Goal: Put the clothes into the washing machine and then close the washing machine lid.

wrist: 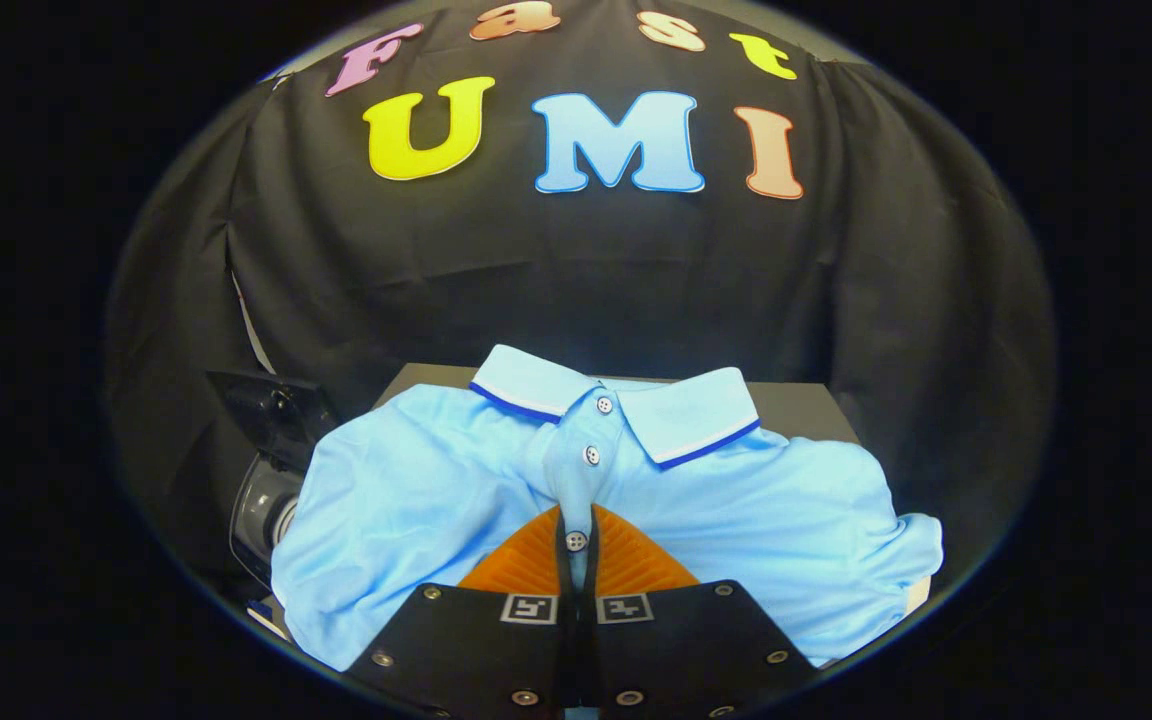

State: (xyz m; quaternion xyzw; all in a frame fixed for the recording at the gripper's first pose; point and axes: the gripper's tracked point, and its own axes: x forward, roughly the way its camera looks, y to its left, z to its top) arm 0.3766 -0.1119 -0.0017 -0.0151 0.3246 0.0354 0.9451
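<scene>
We see the shirt (416, 490) as soft matt cloth, smooth, with glossy plastic buttons (592, 455). The tongs (576, 545), pinched on its placket, look like ribbed matt plastic. The washer (271, 470) shows glossy plastic. The bench (796, 410) looks matt.

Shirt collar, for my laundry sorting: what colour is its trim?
The shirt is light blue; its collar has a white edge with a dark blue stripe, seen in the gripper view.
</scene>
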